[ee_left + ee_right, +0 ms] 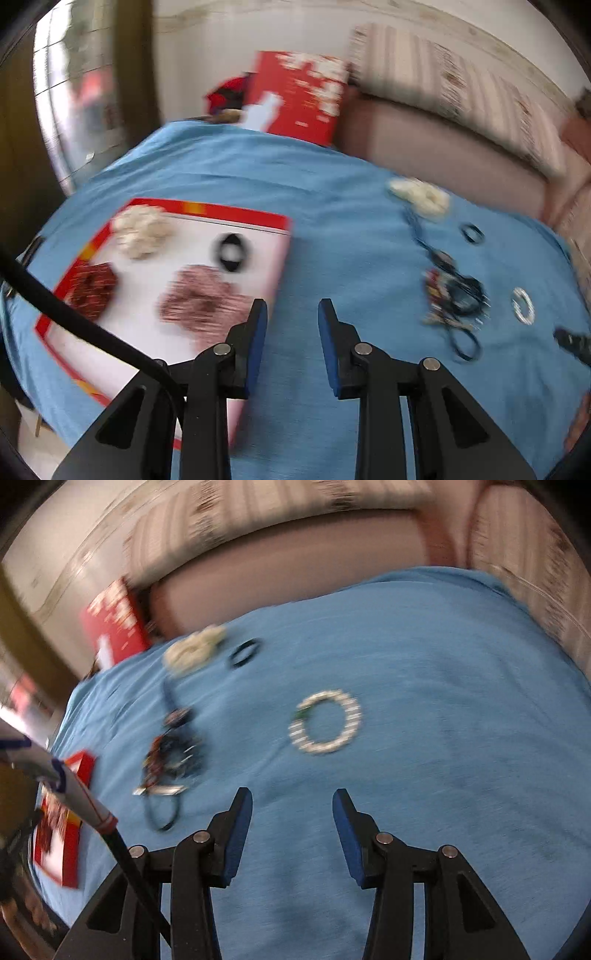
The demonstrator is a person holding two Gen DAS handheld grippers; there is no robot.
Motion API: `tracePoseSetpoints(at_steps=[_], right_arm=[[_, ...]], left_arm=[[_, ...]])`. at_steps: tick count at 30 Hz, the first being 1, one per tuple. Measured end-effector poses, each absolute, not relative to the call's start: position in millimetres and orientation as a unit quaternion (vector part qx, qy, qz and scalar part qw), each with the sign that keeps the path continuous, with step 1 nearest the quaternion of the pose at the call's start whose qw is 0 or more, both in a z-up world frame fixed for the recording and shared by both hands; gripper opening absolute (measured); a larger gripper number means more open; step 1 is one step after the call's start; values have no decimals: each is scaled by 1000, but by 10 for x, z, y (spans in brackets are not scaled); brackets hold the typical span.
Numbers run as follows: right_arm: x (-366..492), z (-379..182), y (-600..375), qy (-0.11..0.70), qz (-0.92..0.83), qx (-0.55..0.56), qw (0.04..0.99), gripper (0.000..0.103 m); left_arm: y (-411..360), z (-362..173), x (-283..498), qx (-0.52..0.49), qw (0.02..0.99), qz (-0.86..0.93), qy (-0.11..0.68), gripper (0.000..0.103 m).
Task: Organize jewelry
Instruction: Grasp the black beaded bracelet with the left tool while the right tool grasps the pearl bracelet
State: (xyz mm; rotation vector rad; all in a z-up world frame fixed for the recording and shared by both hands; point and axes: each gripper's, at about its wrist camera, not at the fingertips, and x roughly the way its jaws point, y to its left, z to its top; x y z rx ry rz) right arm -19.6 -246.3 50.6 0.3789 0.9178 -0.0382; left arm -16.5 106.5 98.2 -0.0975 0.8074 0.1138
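A red-edged white tray (pixel 258 266) lies on the blue cloth (pixel 332 206) at the left. It holds a cream scrunchie (pixel 142 230), a dark red one (pixel 92 288), a pink one (pixel 205 301) and a black ring (pixel 231 253). My left gripper (pixel 292 308) is open and empty beside the tray's right edge. My right gripper (pixel 291 799) is open and empty just short of a white bead bracelet (pixel 325 722). A tangle of dark jewelry (pixel 171 757), a cream scrunchie (pixel 194 650) and a black band (pixel 245 651) lie to its left. Both views are blurred.
A red box (pixel 299 92) stands at the far edge of the cloth. A pinkish sofa (pixel 443 147) with striped cushions runs behind. The tray's corner (pixel 79 768) shows at the left of the right wrist view.
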Motion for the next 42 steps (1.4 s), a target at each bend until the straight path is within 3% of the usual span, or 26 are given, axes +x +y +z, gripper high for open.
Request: tracePoseSetpoints(at_steps=[13, 22, 32, 35, 38, 39, 40, 42], right_arm=[[162, 178, -3012, 445, -31, 242, 862, 49], [509, 22, -2960, 457, -10, 214, 863, 49], [675, -20, -2832, 449, -16, 162, 879, 49], [684, -24, -2730, 447, -22, 135, 884, 48], [686, -40, -2604, 448, -24, 103, 888, 36], [686, -44, -2566, 449, -26, 91, 888, 27], [689, -47, -2540, 451, -31, 80, 889, 13], [678, -24, -2557, 450, -26, 90, 888, 11]], left_arm=[[-267, 733, 396, 60, 893, -112, 432, 28], [-565, 398, 1058, 88, 862, -171, 468, 28], [-736, 196, 1215, 84, 841, -229, 483, 28], [-768, 182, 1178, 81, 838, -237, 485, 16], [-815, 164, 1137, 89, 836, -234, 489, 8], [-817, 168, 1131, 89, 837, -230, 489, 7], [-806, 186, 1125, 85, 839, -221, 490, 5], [-759, 252, 1105, 63, 842, -217, 490, 5]])
